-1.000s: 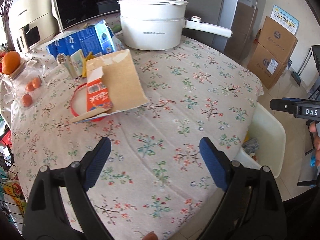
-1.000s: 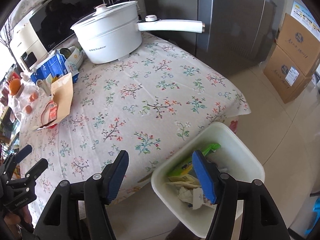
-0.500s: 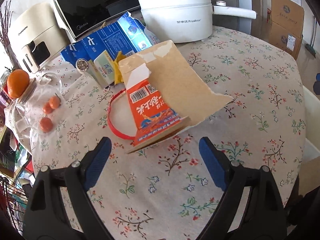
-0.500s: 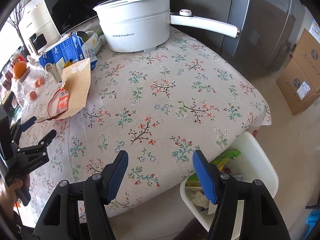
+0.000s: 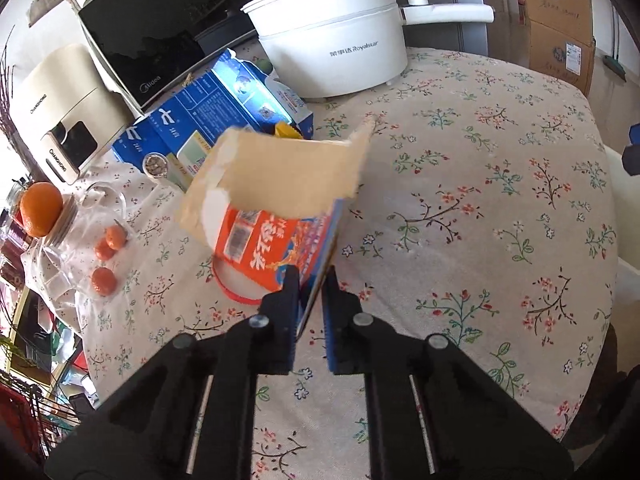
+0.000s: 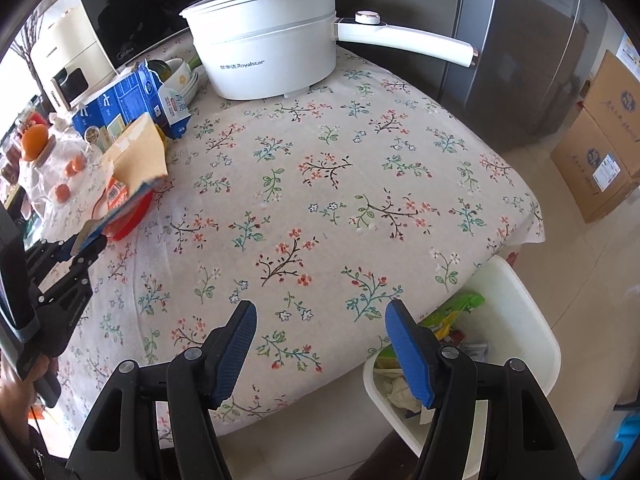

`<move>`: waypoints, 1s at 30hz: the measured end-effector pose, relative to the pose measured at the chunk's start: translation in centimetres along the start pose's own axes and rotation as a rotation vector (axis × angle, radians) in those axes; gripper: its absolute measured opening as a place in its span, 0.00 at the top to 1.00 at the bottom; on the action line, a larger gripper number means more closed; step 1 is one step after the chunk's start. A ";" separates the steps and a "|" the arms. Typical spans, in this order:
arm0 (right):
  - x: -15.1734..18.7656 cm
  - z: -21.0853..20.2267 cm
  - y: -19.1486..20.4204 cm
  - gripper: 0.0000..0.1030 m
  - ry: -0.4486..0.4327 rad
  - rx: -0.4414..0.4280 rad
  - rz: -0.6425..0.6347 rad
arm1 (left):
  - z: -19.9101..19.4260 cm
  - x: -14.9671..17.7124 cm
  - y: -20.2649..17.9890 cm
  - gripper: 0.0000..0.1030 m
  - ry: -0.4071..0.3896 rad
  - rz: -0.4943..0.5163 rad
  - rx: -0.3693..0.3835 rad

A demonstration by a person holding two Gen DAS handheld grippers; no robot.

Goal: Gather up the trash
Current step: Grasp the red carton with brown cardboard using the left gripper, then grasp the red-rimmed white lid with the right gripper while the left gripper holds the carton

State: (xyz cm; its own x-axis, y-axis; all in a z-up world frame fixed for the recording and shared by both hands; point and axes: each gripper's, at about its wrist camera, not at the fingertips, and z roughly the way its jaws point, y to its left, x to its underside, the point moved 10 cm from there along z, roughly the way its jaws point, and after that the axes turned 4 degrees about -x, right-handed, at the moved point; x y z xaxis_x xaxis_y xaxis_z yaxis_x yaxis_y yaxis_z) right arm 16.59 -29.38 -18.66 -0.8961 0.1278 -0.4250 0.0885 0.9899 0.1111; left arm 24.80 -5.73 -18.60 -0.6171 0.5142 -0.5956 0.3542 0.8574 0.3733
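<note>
Moved: left hand-held gripper (image 5: 310, 280) has come in from bare cloth and clamped onto the near corner of the torn carton (image 5: 280, 208), which was lying flatter before.
Left hand-held gripper: clenched on the carton's edge; carton tilts up off the table (image 5: 480, 220), over a red-rimmed lid (image 5: 236, 292).
Right hand-held gripper (image 6: 320, 344): jaws apart, nothing between them, above the table's near edge.
Open room: wide bare floral cloth between carton and near edge.
Bin (image 6: 532, 320): white, beside the table's corner, trash inside.
Behind: blue box (image 5: 208, 120), white pot (image 5: 332, 48).
</note>
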 end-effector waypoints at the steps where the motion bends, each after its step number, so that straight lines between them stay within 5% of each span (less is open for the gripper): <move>1: 0.0 0.0 0.1 0.34 0.001 0.002 -0.004 | -0.5 -0.1 0.4 0.93 -0.007 -0.021 0.009; 8: -0.1 0.5 1.9 0.34 0.007 -0.013 -0.020 | -5.3 -0.6 4.5 0.96 -0.052 -0.218 0.068; 17: -2.5 3.4 10.1 0.34 0.038 -0.165 -0.042 | -8.7 2.1 10.6 0.96 -0.023 -0.664 0.246; 24: -4.6 8.3 18.1 0.34 0.045 -0.248 -0.069 | -9.7 3.5 13.4 0.96 -0.026 -0.769 0.255; 30: -6.6 12.5 21.8 0.48 0.030 -0.269 -0.037 | -9.8 4.2 14.7 0.96 -0.018 -0.795 0.261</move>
State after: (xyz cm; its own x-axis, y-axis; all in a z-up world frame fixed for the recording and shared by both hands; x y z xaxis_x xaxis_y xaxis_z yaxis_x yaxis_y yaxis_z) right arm 29.89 -7.82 -24.67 -0.9095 0.0858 -0.4067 -0.0599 0.9412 0.3325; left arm 20.53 8.80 -8.62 -0.7412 -0.2475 -0.6240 -0.0291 0.9405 -0.3384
